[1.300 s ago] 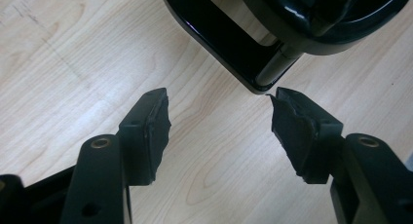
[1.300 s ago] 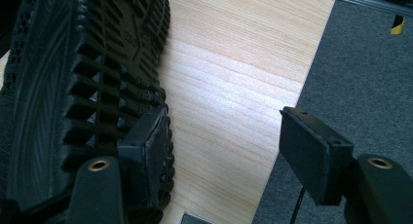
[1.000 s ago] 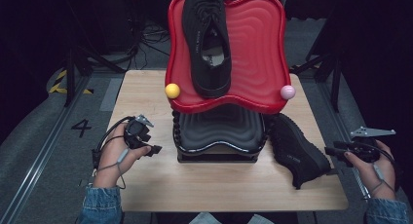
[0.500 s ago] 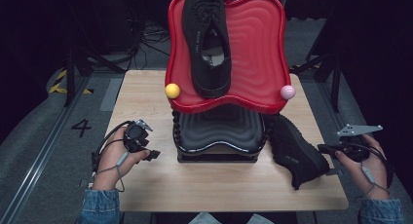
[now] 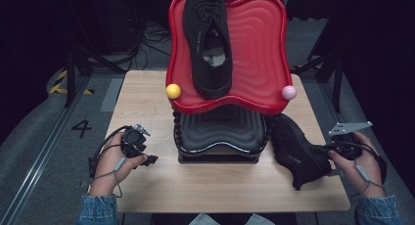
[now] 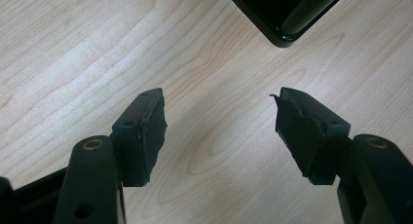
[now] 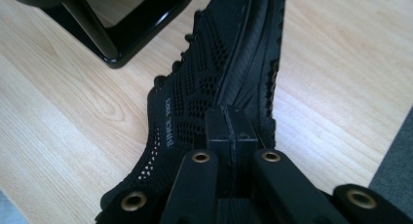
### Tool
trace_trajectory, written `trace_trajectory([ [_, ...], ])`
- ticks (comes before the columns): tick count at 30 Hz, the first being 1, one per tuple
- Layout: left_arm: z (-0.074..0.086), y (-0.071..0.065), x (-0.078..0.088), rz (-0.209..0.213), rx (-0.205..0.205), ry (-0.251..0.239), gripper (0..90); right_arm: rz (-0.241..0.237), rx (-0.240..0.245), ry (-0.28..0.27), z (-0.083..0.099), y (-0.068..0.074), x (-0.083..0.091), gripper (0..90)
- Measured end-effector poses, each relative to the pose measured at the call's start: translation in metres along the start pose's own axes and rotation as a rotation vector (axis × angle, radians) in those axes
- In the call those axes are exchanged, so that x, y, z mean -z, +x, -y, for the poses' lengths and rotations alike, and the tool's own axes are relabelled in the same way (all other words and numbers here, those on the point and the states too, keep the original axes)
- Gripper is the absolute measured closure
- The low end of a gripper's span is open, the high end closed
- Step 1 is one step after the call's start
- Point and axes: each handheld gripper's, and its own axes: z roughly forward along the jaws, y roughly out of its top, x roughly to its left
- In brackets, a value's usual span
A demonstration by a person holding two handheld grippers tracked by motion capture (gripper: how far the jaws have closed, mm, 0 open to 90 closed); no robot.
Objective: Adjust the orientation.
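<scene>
Black stand (image 5: 220, 137) between open table (image 5: 147, 191) sides

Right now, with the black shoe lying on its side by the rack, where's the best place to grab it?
Probably the heel collar of the shoe, coming from the table's right edge. It lies on its side against the black rack with the heel toward that edge, a thin rim the jaws can pinch. The right gripper is shut there.
</scene>
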Motion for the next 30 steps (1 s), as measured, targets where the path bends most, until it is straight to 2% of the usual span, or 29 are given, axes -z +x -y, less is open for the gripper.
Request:
trace_trajectory([
  [2, 0.000, 0.000, -0.001, 0.003, 0.009, 0.010, 35.9, 0.003, -0.007, 0.027, 0.002, -0.004, -0.005, 90.0],
  [4, 0.000, 0.001, -0.002, 0.003, 0.000, 0.006, 35.7, -0.014, -0.025, 0.012, 0.003, -0.007, -0.007, 90.0],
  [7, 0.000, 0.001, -0.002, 0.005, 0.004, 0.010, 35.5, -0.007, -0.045, 0.006, 0.004, -0.012, -0.006, 90.0],
  [10, 0.000, 0.002, -0.002, 0.005, 0.004, 0.012, 35.5, -0.021, -0.049, 0.005, 0.004, -0.013, -0.006, 90.0],
  [12, 0.000, 0.004, -0.002, -0.002, 0.000, 0.012, 35.4, -0.012, -0.041, 0.025, 0.002, -0.014, -0.006, 90.0],
  [17, 0.001, 0.005, -0.004, 0.015, 0.005, 0.010, 35.4, 0.001, -0.032, 0.077, -0.006, -0.017, -0.006, 90.0],
  [23, -0.001, 0.008, -0.004, 0.021, 0.000, 0.006, 35.3, 0.046, -0.017, 0.129, -0.015, -0.022, -0.005, 90.0],
  [30, -0.010, 0.007, -0.007, 0.036, -0.022, -0.001, 35.0, 0.087, -0.051, 0.162, -0.018, -0.037, -0.002, 90.0],
])
